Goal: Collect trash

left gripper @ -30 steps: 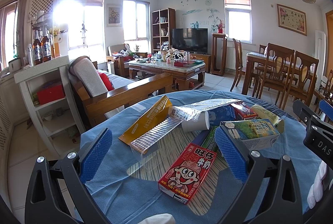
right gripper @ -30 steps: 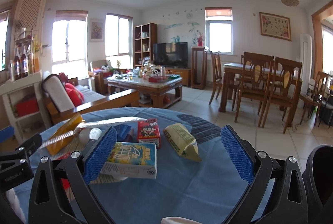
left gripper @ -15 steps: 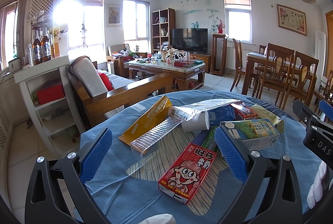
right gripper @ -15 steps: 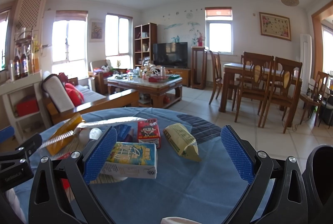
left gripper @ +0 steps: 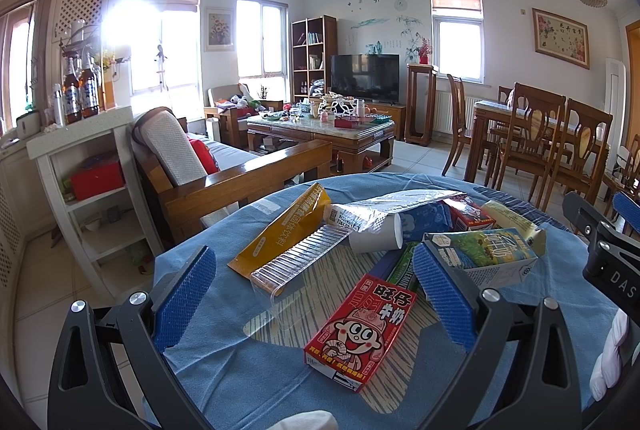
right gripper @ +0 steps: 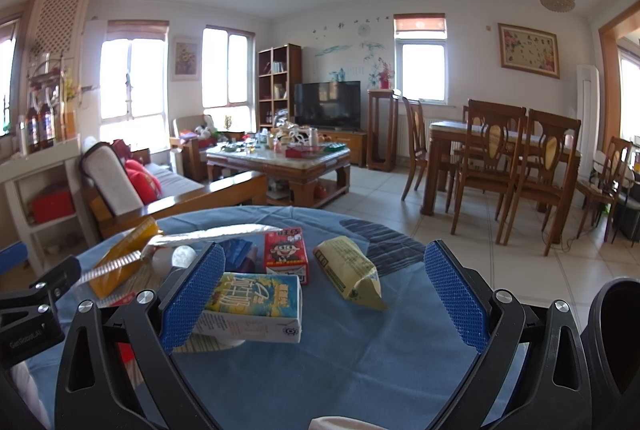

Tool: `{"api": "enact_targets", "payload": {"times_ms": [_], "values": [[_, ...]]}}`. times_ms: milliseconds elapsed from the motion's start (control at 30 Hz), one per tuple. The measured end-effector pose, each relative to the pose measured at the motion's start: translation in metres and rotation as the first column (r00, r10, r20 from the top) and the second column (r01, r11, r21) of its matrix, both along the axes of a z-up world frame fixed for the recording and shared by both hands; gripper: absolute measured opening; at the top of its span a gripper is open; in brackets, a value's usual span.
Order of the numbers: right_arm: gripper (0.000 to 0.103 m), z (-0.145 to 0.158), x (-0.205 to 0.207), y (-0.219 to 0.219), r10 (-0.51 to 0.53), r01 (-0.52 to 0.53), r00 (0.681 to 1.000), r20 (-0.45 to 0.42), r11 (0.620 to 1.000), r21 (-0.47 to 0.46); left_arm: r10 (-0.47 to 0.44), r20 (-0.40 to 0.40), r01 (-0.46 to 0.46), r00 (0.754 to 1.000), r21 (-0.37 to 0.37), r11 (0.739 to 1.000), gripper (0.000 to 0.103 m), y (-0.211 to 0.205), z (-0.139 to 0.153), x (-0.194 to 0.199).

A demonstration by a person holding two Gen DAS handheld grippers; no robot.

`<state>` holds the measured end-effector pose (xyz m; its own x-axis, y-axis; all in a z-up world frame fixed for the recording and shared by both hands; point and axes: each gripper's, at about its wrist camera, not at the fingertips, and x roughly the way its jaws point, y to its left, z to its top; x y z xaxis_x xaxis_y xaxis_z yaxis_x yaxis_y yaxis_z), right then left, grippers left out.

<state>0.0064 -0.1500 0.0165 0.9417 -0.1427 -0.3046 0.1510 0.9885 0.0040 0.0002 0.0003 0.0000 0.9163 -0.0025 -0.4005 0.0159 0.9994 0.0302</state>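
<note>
A round table covered in a blue cloth [left gripper: 248, 382] carried a scatter of trash, and both grippers hung above its near edge with nothing between their pads. The left gripper [left gripper: 316, 290] was spread wide, its jaws released; just ahead of it, toward the near edge, lay a flat red milk carton [left gripper: 360, 326] printed with a cartoon face. Beyond that, nearer the table's middle, a clear ribbed plastic tray [left gripper: 296, 262] rested against a yellow sachet [left gripper: 284, 230] that pointed to the far left edge. A white paper cup [left gripper: 376, 236] lay on its side beside a crinkled silver wrapper [left gripper: 396, 204], with a blue packet [left gripper: 426, 222] just behind the cup. The right gripper [right gripper: 324, 294] was likewise spread open and held nothing. A green-and-blue milk carton [right gripper: 256, 306] lay on its side right beside its left pad [right gripper: 192, 294]; whether the two touched could not be told. Behind that carton stood a small red carton [right gripper: 286, 254], upright, and to its right, apart from it, a pale yellow pouch [right gripper: 352, 276] lay toward the table's right edge. A dark bin rim [right gripper: 616, 334] showed at the lower right corner of the right wrist view, off the table's edge.
</note>
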Motion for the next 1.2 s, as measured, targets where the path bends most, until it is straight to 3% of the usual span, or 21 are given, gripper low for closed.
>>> {"api": "enact_targets", "payload": {"times_ms": [633, 733, 833, 933, 1000, 1067, 1200], "values": [[0.099, -0.001, 0.002, -0.001, 0.006, -0.006, 1.000, -0.016, 1.000, 0.005, -0.008, -0.008, 0.008, 1.000, -0.023, 1.000, 0.098, 0.003, 0.001, 0.000], [0.099, -0.004, 0.004, -0.007, 0.100, -0.098, 0.995, -0.024, 0.993, 0.062, -0.059, -0.032, 0.055, 0.998, -0.105, 0.993, 0.098, 0.019, 0.003, 0.004], [0.099, -0.004, 0.004, -0.012, 0.167, -0.162, 0.984, -0.060, 0.984, 0.072, -0.037, -0.068, 0.029, 0.997, -0.123, 0.992, 0.098, 0.042, 0.001, 0.008], [0.099, 0.001, 0.012, -0.014, 0.306, -0.296, 0.944, -0.123, 0.950, 0.099, -0.070, -0.113, 0.054, 0.991, -0.138, 0.989, 0.098, 0.069, 0.001, 0.013], [0.099, 0.003, 0.010, -0.013, 0.420, -0.405, 0.896, -0.144, 0.906, 0.123, -0.125, -0.137, 0.104, 0.983, -0.148, 0.984, 0.098, 0.079, -0.001, 0.018], [0.099, 0.004, 0.009, -0.008, 0.492, -0.482, 0.856, -0.162, 0.871, 0.099, -0.194, -0.182, 0.169, 0.964, -0.144, 0.975, 0.098, 0.084, -0.003, 0.026], [0.099, 0.001, 0.012, 0.007, 0.538, -0.549, 0.815, -0.216, 0.836, 0.013, -0.289, -0.290, 0.262, 0.913, -0.129, 0.957, 0.098, 0.081, -0.014, 0.046]]}}
